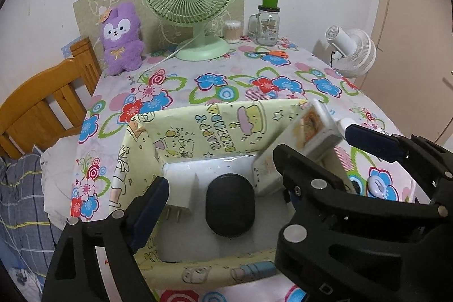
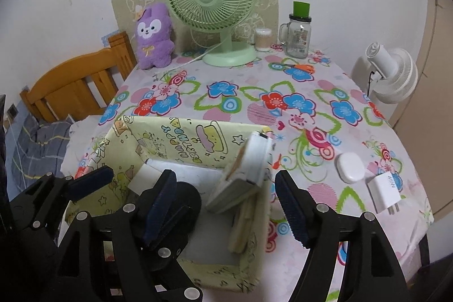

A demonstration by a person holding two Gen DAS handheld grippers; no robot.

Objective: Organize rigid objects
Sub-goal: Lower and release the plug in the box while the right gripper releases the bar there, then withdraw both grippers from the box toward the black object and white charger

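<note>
Lying between both wide-open, empty grippers [image 1: 223, 194] [image 2: 226, 203]: black case [image 1: 230, 205] inside box [image 1: 198, 126].

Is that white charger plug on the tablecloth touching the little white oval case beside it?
Apart. The right wrist view shows patterned cloth between the white charger plug and the white oval case.
</note>
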